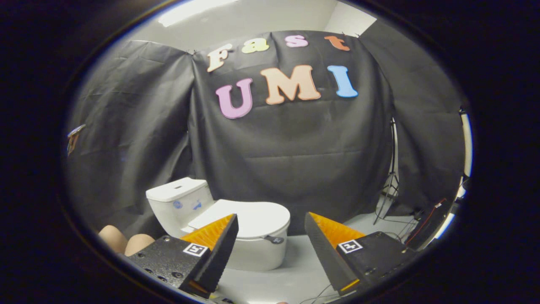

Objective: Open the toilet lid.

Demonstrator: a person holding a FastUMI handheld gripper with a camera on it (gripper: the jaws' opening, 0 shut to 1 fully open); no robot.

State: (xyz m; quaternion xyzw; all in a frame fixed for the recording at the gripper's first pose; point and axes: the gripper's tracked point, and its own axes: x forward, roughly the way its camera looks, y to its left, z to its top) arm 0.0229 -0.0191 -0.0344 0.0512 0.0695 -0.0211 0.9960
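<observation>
Tool (272,226) open, toilet lid (249,217) closed beyond

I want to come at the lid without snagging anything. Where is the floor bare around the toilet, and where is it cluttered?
The gripper is open, its fingers apart and short of the toilet, whose lid is down. Bare floor lies beside the bowl, reaching to the wall. Further that way, cables and a stand crowd it.

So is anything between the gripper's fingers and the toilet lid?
No. In the gripper view the gripper is open, holding nothing, and the closed toilet lid sits beyond the fingers with just bare floor between.
</observation>
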